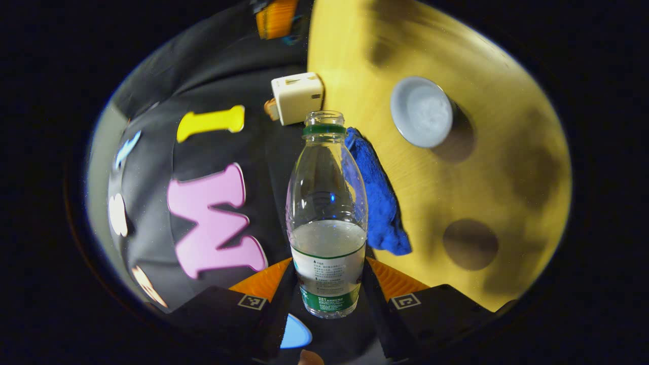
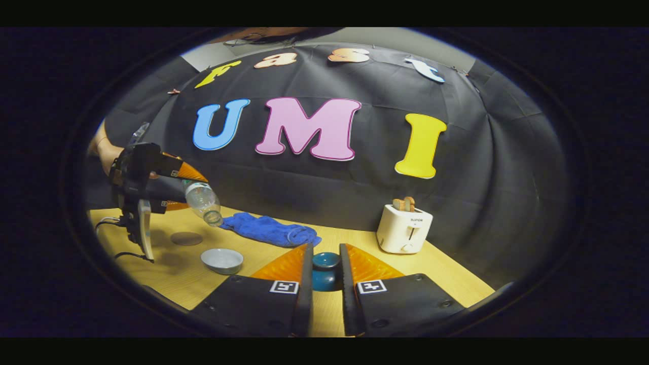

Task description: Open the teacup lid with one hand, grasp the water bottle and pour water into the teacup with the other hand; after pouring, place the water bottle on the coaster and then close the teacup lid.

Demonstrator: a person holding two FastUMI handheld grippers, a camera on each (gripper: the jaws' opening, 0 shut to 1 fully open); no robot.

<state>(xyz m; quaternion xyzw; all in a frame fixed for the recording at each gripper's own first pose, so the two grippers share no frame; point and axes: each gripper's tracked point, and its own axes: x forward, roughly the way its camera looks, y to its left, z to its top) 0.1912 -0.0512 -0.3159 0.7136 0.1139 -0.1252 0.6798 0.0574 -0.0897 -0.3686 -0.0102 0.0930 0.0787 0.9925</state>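
Note:
A clear, uncapped water bottle (image 1: pixel 327 203), about half full, is held low on its body by my left gripper (image 1: pixel 328 263), which is shut on it. In the right gripper view the left gripper (image 2: pixel 172 188) tilts the bottle (image 2: pixel 203 202) mouth-down, above and to the left of the open pale teacup (image 2: pixel 221 260). The teacup (image 1: pixel 421 111) stands lidless on the table. A dark round coaster (image 1: pixel 470 244) lies apart from it, and the coaster (image 2: pixel 186 238) is behind the cup here. My right gripper (image 2: pixel 324 252) is shut on the teal teacup lid (image 2: pixel 325 260), held above the table.
A blue cloth (image 2: pixel 271 229) lies along the back of the wooden table (image 2: pixel 446 274), with the same cloth (image 1: pixel 377 203) just behind the bottle. A white toaster (image 2: pixel 404 228) holding toast stands at the back right. A cable (image 2: pixel 109 223) runs at the left edge, under a person's hand (image 2: pixel 104 152).

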